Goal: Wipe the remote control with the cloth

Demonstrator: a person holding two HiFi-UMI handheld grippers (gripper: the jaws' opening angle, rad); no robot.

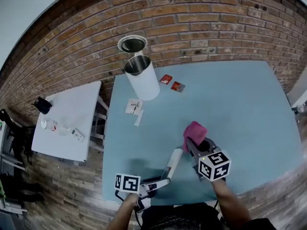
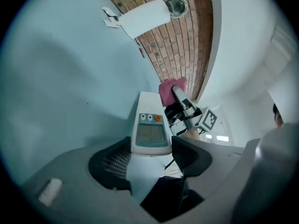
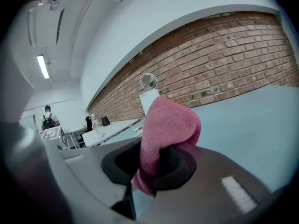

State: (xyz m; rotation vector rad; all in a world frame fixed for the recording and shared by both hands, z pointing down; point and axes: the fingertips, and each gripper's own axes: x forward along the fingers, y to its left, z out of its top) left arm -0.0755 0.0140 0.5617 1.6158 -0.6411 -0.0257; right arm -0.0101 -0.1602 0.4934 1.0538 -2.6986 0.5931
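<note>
My left gripper (image 1: 154, 186) is shut on a long white remote control (image 1: 172, 163), held above the blue table (image 1: 240, 104) near its front edge. In the left gripper view the remote (image 2: 150, 127) runs out from between the jaws, screen and buttons showing. My right gripper (image 1: 193, 147) is shut on a pink cloth (image 1: 194, 132), just right of the remote's far end. The cloth (image 3: 166, 134) stands up folded between the jaws in the right gripper view. In the left gripper view the cloth (image 2: 167, 90) sits at the remote's far tip; contact is unclear.
A white cylinder bin (image 1: 142, 76) stands at the table's back left, with small white papers (image 1: 134, 107) and two red packets (image 1: 171, 82) near it. A second white table (image 1: 67, 121) holding small items stands to the left. A brick wall (image 1: 201, 28) runs behind.
</note>
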